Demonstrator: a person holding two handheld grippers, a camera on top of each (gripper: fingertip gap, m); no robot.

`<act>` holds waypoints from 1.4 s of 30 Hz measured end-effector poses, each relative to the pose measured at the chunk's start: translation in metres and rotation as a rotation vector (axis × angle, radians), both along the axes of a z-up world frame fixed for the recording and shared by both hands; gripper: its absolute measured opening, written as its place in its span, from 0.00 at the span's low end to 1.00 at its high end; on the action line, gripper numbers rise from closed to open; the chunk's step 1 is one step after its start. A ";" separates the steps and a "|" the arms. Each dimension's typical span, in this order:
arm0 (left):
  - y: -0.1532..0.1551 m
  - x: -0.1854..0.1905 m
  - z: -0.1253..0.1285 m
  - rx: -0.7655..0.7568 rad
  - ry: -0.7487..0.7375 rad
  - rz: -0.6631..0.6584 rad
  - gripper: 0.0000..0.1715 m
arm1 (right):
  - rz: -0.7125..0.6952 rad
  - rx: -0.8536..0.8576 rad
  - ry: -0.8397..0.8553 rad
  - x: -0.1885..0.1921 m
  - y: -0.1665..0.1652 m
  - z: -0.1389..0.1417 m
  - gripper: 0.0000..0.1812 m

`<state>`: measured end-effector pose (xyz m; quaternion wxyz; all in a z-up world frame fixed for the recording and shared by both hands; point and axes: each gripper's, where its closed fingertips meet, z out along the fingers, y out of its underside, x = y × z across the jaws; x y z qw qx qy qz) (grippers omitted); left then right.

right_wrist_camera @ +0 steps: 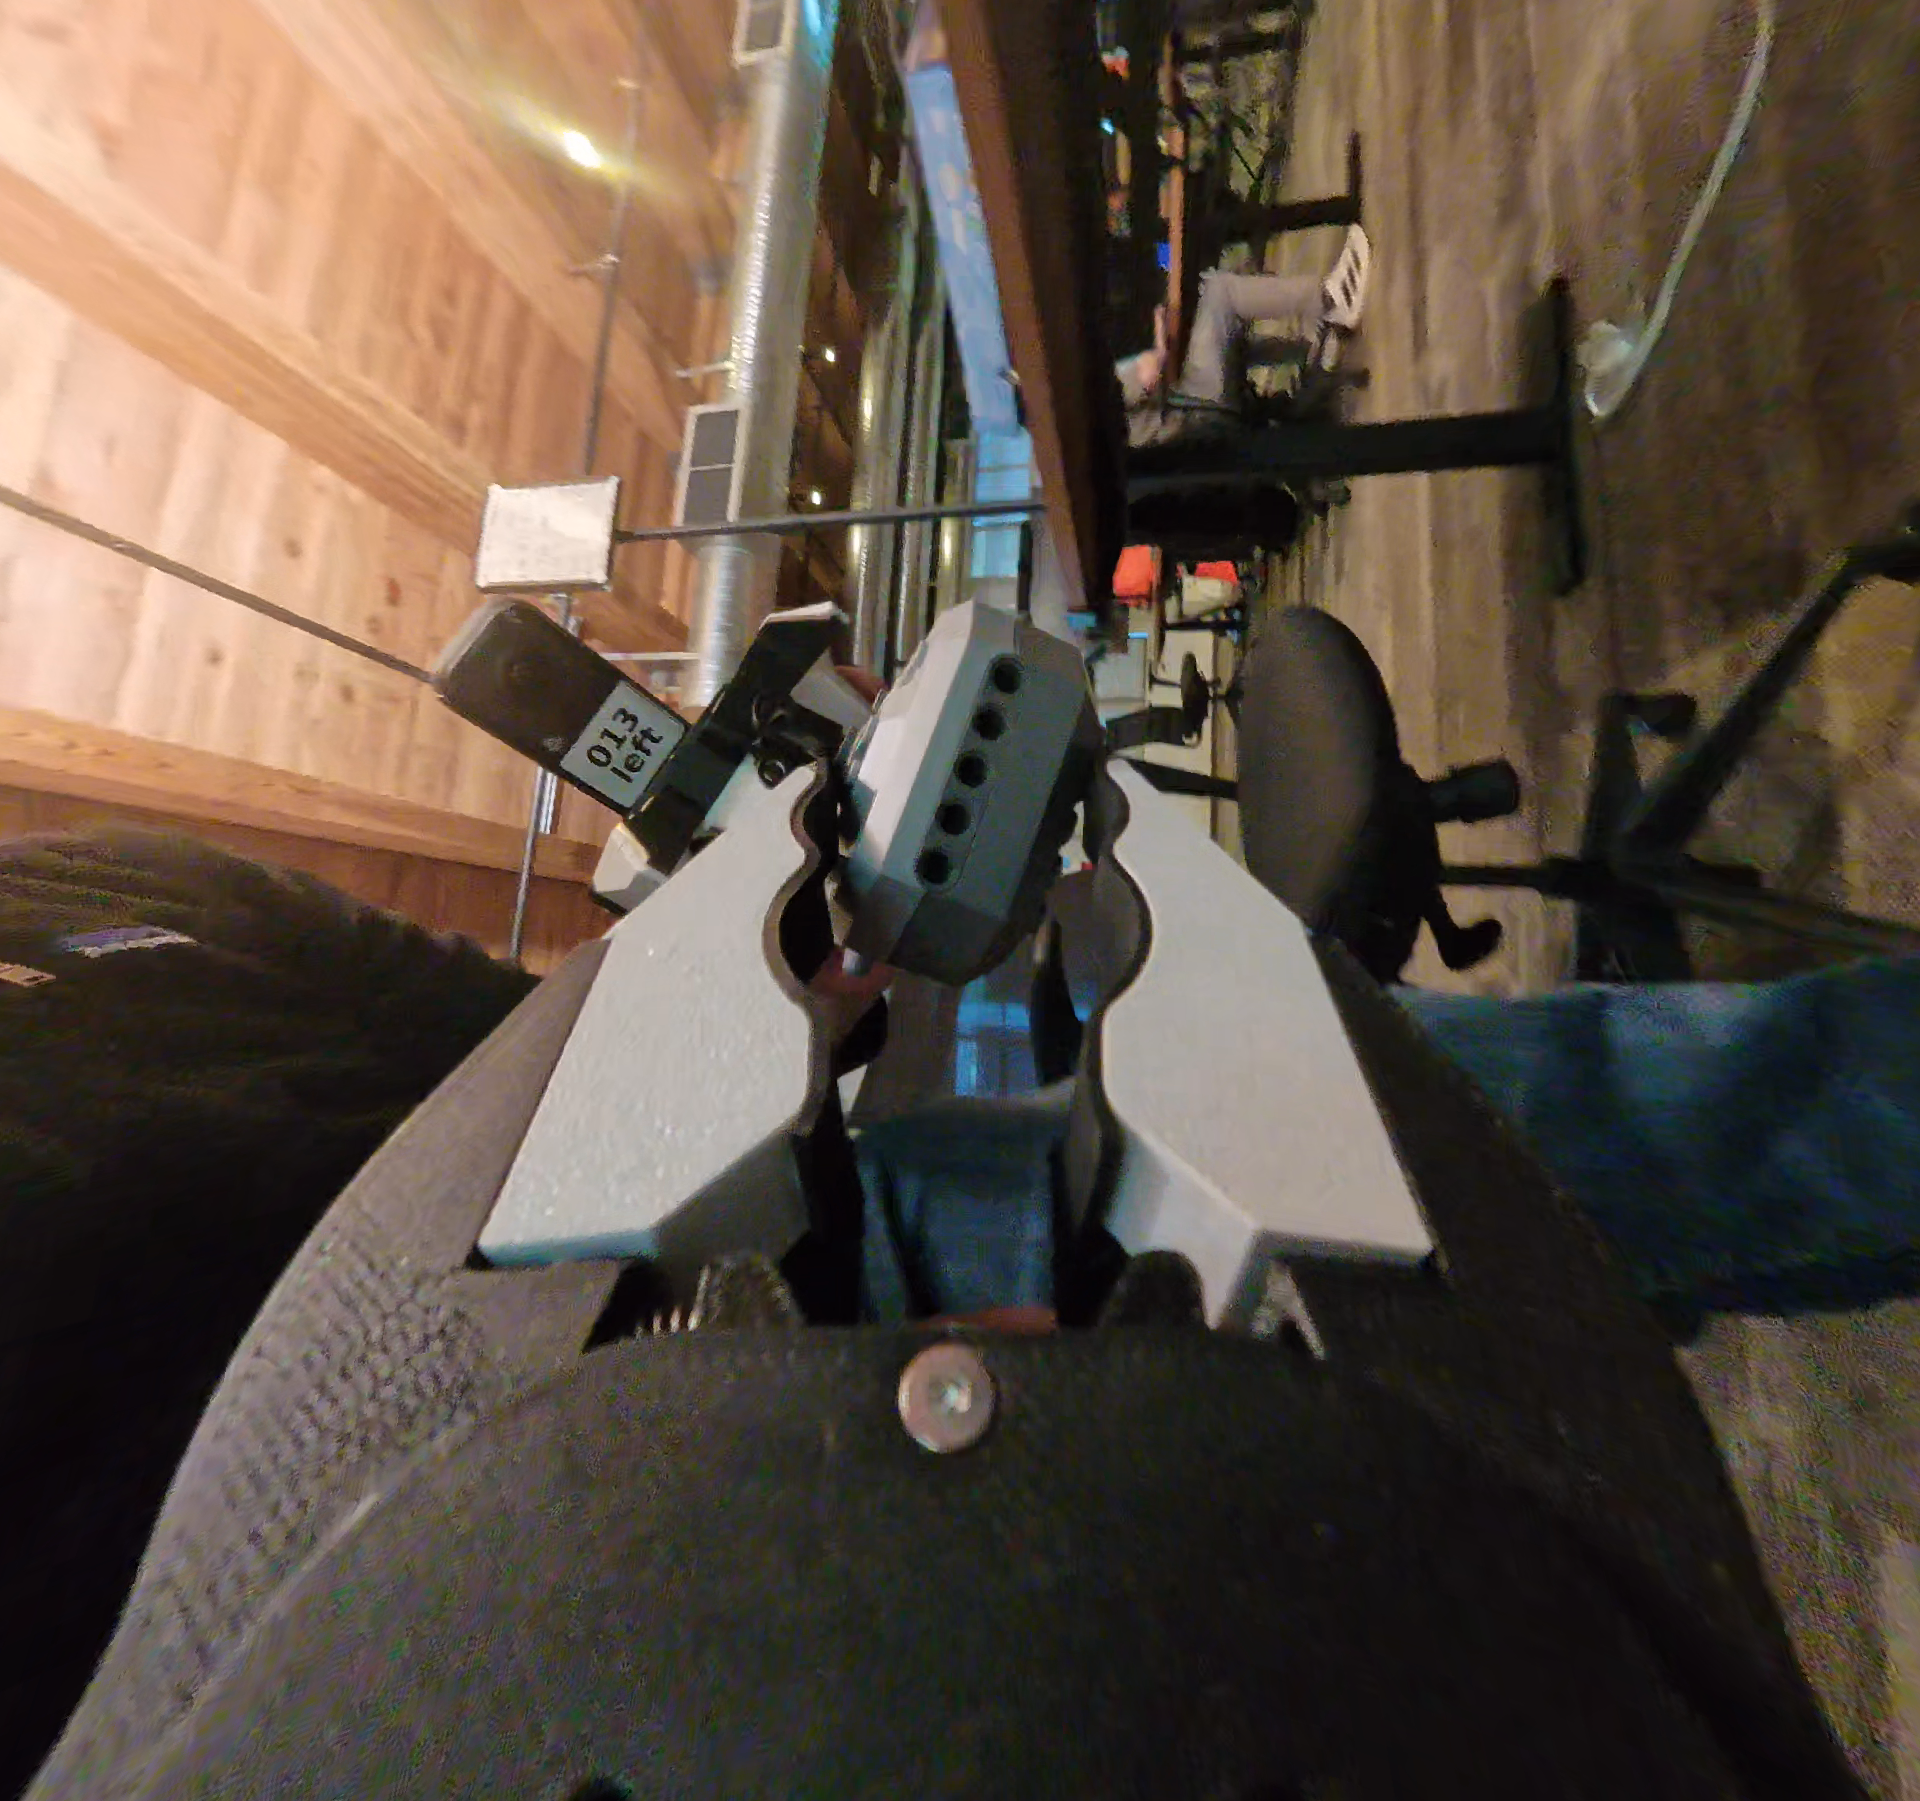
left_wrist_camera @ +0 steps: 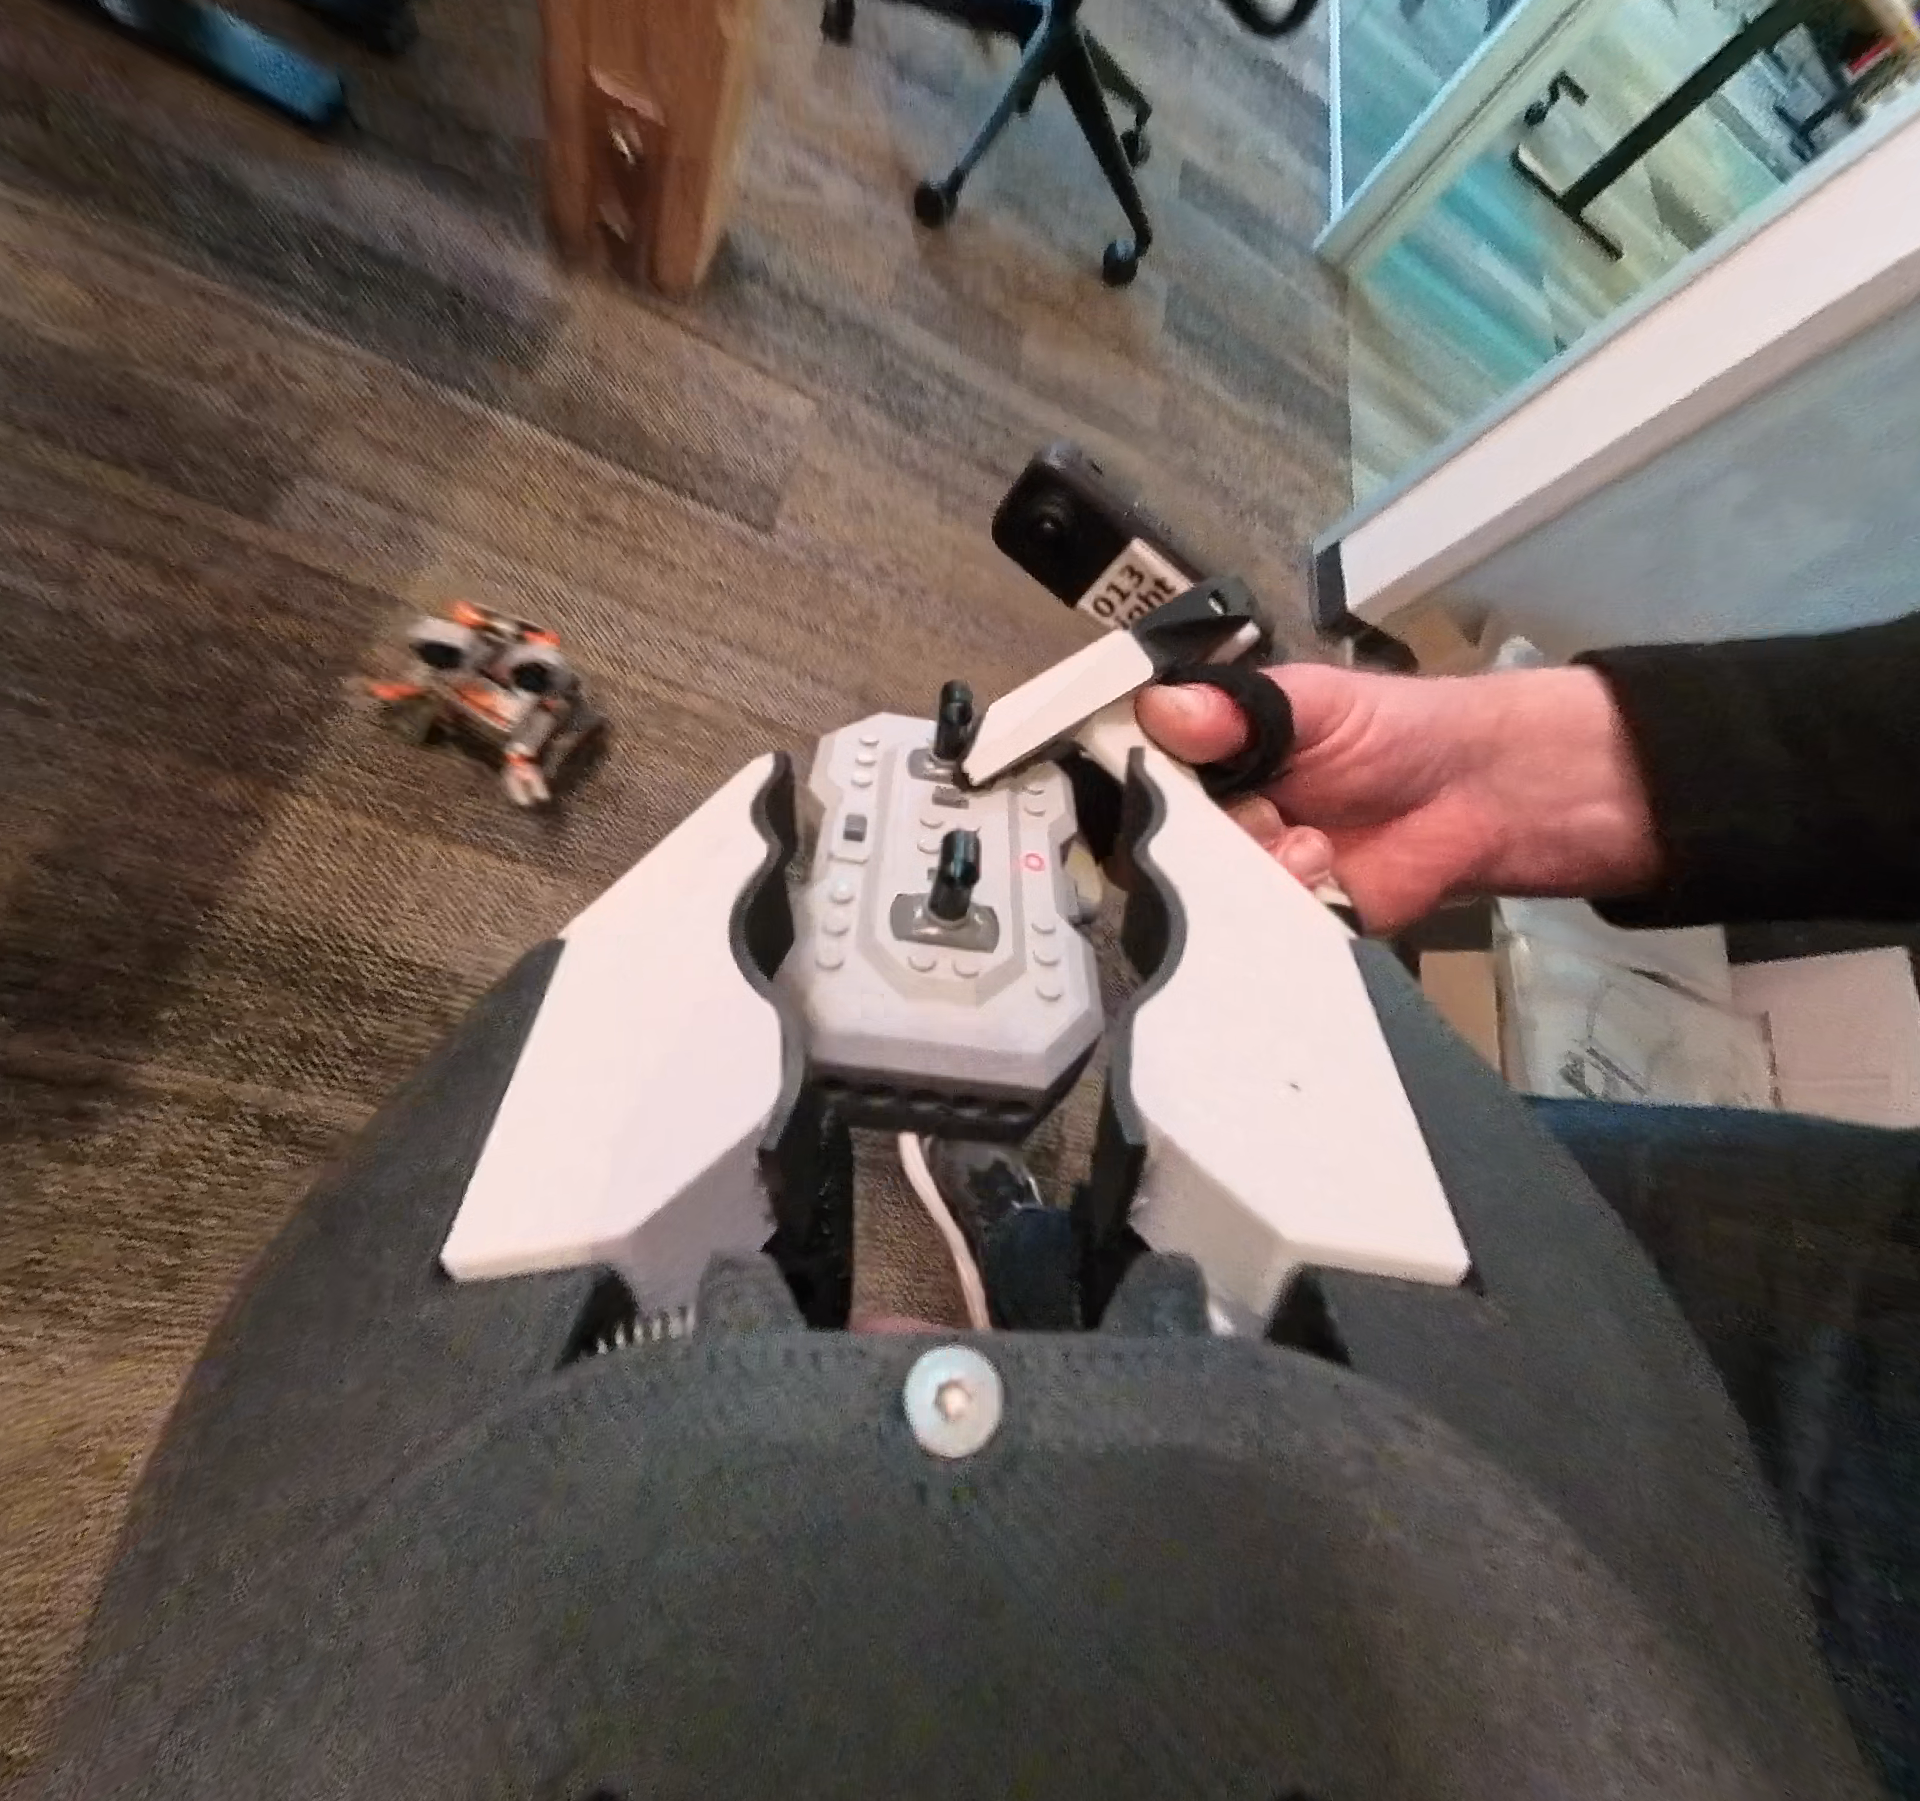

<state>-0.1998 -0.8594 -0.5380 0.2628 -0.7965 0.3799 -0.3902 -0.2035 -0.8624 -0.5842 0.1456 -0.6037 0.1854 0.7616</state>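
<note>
My left gripper (left_wrist_camera: 956,775) is shut on a grey remote control (left_wrist_camera: 945,951) and holds it by its two long sides above the carpet. The remote has two black joysticks, a far one (left_wrist_camera: 951,717) and a near one (left_wrist_camera: 954,873). A hand (left_wrist_camera: 1382,795) brings my right gripper in from the right. Its upper white finger (left_wrist_camera: 1049,702) touches the remote beside the far joystick. In the right wrist view the right gripper (right_wrist_camera: 971,775) stands open, with the remote's end (right_wrist_camera: 966,785) between its tips. A small orange and grey toy vehicle (left_wrist_camera: 483,697) sits on the carpet to the left.
A wooden post (left_wrist_camera: 644,68) and a black office chair (left_wrist_camera: 1060,68) stand on the carpet beyond. A white ledge with glass (left_wrist_camera: 1610,380) runs along the right. A black stool (right_wrist_camera: 1320,785) and a table pedestal (right_wrist_camera: 1455,442) show in the right wrist view.
</note>
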 end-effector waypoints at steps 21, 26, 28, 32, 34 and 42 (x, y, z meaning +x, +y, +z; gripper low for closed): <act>0.172 -0.088 0.197 -0.360 -0.242 -0.211 0.43 | -0.423 0.225 -0.165 -0.079 0.193 0.246 0.25; 0.190 -0.087 0.215 -0.306 -0.207 -0.200 0.42 | -0.390 0.284 -0.091 -0.079 0.208 0.261 0.25; 0.195 -0.090 0.219 -0.281 -0.200 -0.195 0.42 | -0.385 0.309 -0.075 -0.081 0.213 0.266 0.25; 0.201 -0.086 0.234 -0.273 -0.207 -0.198 0.42 | -0.402 0.327 -0.055 -0.077 0.220 0.280 0.25; 0.202 -0.086 0.241 -0.269 -0.208 -0.238 0.42 | -0.407 0.345 -0.061 -0.076 0.220 0.287 0.25; 0.224 -0.128 0.240 -0.265 -0.230 -0.343 0.41 | -0.462 0.360 -0.123 -0.116 0.243 0.288 0.25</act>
